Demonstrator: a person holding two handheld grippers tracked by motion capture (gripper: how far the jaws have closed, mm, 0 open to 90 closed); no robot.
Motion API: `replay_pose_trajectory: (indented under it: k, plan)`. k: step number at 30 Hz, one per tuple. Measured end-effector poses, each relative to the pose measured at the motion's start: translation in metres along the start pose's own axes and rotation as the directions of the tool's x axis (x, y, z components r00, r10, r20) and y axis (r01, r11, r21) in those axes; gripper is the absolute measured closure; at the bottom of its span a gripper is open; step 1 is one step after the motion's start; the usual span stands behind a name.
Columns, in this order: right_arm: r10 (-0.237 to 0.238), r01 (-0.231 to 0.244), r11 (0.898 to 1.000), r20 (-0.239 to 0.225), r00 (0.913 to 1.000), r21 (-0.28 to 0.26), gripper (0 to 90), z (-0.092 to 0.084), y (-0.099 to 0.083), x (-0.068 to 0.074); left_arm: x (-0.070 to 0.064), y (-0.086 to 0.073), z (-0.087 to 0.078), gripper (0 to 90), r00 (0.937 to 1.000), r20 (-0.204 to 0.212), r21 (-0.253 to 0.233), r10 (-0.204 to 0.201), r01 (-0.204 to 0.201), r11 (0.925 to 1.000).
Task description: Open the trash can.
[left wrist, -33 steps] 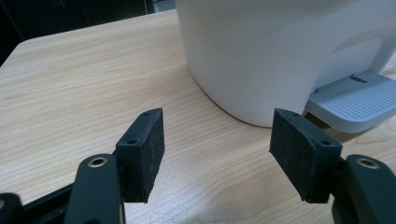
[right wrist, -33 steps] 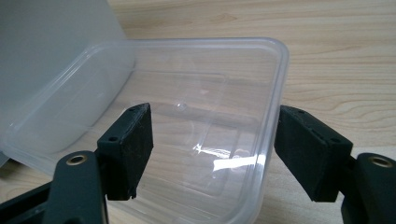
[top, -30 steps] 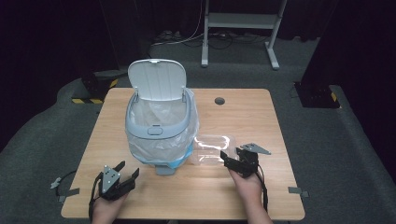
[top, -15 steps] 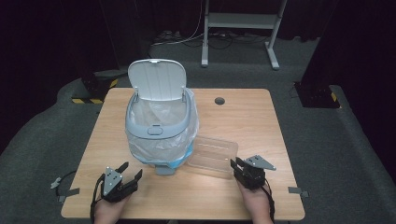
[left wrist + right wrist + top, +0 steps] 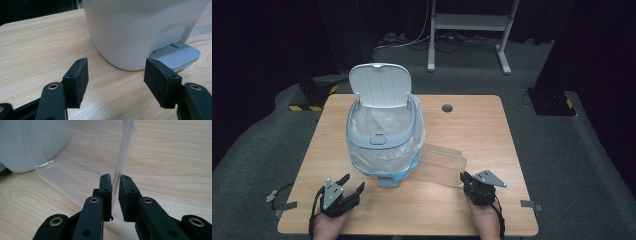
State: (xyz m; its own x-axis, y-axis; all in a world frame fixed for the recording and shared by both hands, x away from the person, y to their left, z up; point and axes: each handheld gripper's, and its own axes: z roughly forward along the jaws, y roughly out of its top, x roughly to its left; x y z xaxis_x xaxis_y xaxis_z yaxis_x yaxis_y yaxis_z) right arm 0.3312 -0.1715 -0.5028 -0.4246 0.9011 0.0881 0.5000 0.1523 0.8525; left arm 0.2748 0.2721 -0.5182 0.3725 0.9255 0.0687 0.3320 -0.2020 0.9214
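A pale blue-grey pedal bin [image 5: 382, 135] with a clear liner stands on the wooden table [image 5: 472, 120], its lid [image 5: 379, 85] raised. A clear plastic container [image 5: 439, 165] lies against the bin's right side. My right gripper [image 5: 465, 178] is at the container's near right corner. In the right gripper view its jaws have just been closing and now press on the container's thin rim [image 5: 122, 152] at the right gripper [image 5: 115, 177]. My left gripper [image 5: 352, 182] rests open near the front left; the left gripper [image 5: 116, 62] faces the bin [image 5: 140, 30] and its pedal [image 5: 177, 55], holding nothing.
A round cable hole [image 5: 447, 108] sits in the table's far side. Beyond the table a metal stand [image 5: 469, 30] and cables lie on the dark floor. Bare wood stretches right of the container and along the front edge.
My right gripper has slid a little toward the near edge and its jaws have closed onto the container's rim. The container has settled lower beside the bin. The left gripper has stayed put.
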Motion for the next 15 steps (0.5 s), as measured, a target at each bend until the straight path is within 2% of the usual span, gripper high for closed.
replay_pose_trajectory:
  k: [8,15]
  plan:
    - [-0.002,0.002,1.000,0.001,1.0000,0.003,83.5,0.0023,-0.0027,-0.0012,-0.0003,-0.0008,0.0008,36.1,1.0000,0.004,0.005,0.002,-0.002,1.0000]
    - [-0.010,0.011,0.999,0.002,0.9999,-0.032,84.6,-0.0039,-0.0020,0.0007,0.0003,-0.0011,0.0012,36.1,1.0000,0.007,0.007,0.000,0.000,1.0000]
